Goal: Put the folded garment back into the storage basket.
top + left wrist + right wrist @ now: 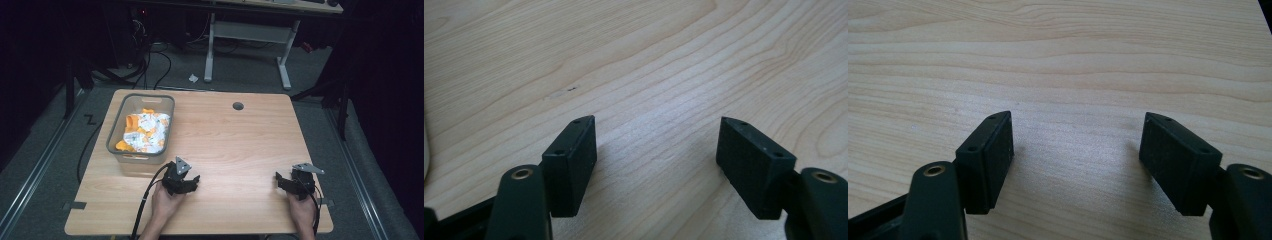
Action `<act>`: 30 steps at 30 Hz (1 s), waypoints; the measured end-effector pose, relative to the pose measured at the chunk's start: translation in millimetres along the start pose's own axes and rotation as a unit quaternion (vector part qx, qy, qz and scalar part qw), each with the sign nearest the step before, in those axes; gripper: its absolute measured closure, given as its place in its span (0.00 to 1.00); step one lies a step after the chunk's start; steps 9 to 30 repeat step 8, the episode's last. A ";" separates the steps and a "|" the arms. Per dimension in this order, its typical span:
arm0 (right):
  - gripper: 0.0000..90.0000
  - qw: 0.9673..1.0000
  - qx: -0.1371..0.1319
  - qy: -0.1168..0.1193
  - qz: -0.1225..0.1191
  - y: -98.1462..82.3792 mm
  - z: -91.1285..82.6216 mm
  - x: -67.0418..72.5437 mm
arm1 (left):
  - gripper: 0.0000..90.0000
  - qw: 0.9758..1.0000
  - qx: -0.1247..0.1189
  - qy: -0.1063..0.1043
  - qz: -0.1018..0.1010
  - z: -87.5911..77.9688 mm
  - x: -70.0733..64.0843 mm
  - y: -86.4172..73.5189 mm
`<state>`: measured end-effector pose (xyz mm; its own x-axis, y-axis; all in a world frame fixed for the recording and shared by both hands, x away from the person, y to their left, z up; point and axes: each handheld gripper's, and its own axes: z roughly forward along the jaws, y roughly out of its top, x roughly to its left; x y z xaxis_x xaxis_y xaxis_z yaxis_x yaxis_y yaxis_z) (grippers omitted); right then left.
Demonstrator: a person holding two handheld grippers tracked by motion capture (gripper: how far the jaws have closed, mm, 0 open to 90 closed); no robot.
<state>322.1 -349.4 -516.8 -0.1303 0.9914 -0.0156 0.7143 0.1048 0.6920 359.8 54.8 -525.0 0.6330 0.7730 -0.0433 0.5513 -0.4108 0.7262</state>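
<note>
A grey plastic basket (115, 131) stands at the table's left, holding several orange and white packets (145, 131). My left gripper (187, 181) rests low on the wooden table (240, 145) just in front of the basket, held by a hand. In the left gripper view its jaws stand apart over bare wood, left gripper (656, 150) open with nothing between them. My right gripper (284, 181) sits near the table's front right corner, pointing left. In the right gripper view the right gripper (1077, 147) is open over bare wood, nothing held.
A round cable hole (238, 106) sits near the table's far edge. Beyond the table stands a white desk frame (247, 35) on a grey floor, with black cables (150, 65). A cable trails from the left gripper off the front edge.
</note>
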 end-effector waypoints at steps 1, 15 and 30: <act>0.34 1.000 0.000 0.000 0.000 0.0 0.0 0.0 | 0.36 1.000 0.000 0.001 0.000 0.0 -0.2 0.0; 0.34 1.000 0.000 0.000 -0.001 0.1 0.2 -0.1 | 0.35 1.000 -0.001 0.001 -0.002 0.4 -0.3 0.1; 0.34 1.000 0.000 0.000 -0.001 0.1 0.2 -0.1 | 0.35 1.000 -0.001 0.001 -0.002 0.4 -0.3 0.1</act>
